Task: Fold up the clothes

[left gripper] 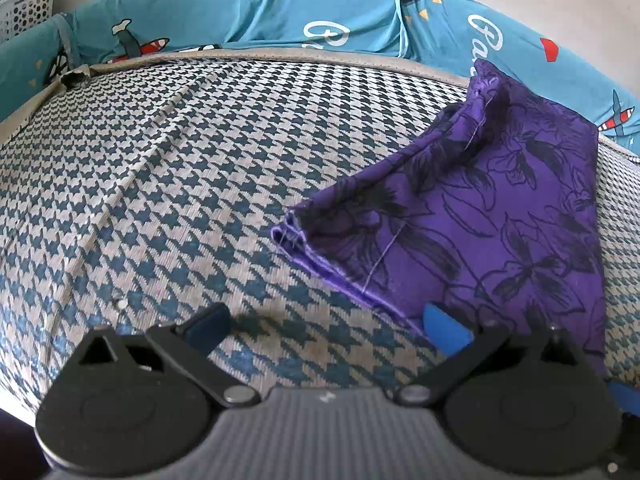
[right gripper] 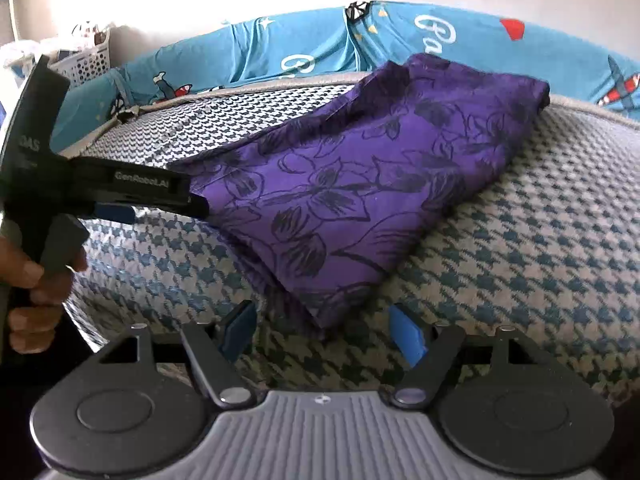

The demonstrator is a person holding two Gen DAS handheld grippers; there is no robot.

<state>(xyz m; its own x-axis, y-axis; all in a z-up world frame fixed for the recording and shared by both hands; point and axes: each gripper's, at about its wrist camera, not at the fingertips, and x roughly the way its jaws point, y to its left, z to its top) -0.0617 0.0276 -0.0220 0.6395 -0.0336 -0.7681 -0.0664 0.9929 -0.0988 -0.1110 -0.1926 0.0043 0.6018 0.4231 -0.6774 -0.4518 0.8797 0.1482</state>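
A folded purple garment with a dark flower print [right gripper: 360,184] lies flat on the houndstooth surface [right gripper: 540,264]. My right gripper [right gripper: 323,330] is open, and the garment's near corner sits just in front of the gap between its blue pads. In the left wrist view the garment [left gripper: 500,216] fills the right side. My left gripper [left gripper: 326,326] is open there, its right fingertip [left gripper: 444,328] over the garment's hemmed edge and its left one over bare surface. The right wrist view shows the left gripper [right gripper: 196,202] from the side at the garment's left edge, held by a hand [right gripper: 28,276].
A teal printed bolster [left gripper: 260,8] runs along the far edge behind grey piping [left gripper: 280,54]. A white perforated basket [left gripper: 24,8] stands at the far left corner. Bare houndstooth surface stretches left of the garment [left gripper: 160,180].
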